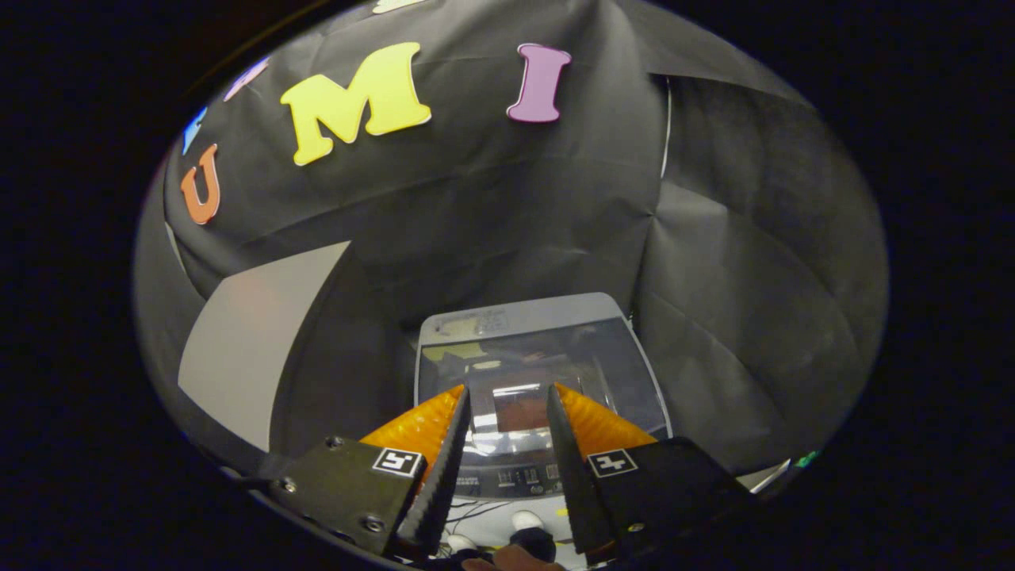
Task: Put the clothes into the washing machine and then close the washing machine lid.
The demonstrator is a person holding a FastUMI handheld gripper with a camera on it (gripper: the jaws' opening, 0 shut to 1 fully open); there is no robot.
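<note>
A small grey top-loading washing machine (523, 317) stands against the black cloth wall, just ahead of and below my fingers. Its dark glass lid (610, 373) lies flat on the top and reflects the lights. The control panel (515, 476) with small displays runs along the machine's near edge, seen between my fingers. My gripper (508, 392) hovers over the lid, open, with a wide gap between the two fingers and nothing in it.
A pale grey panel (254, 349) leans against the wall left of the machine. Black cloth closes in behind and to the right. White cables and knobs (523, 519) lie below the control panel, near a fingertip of the person's hand (507, 561).
</note>
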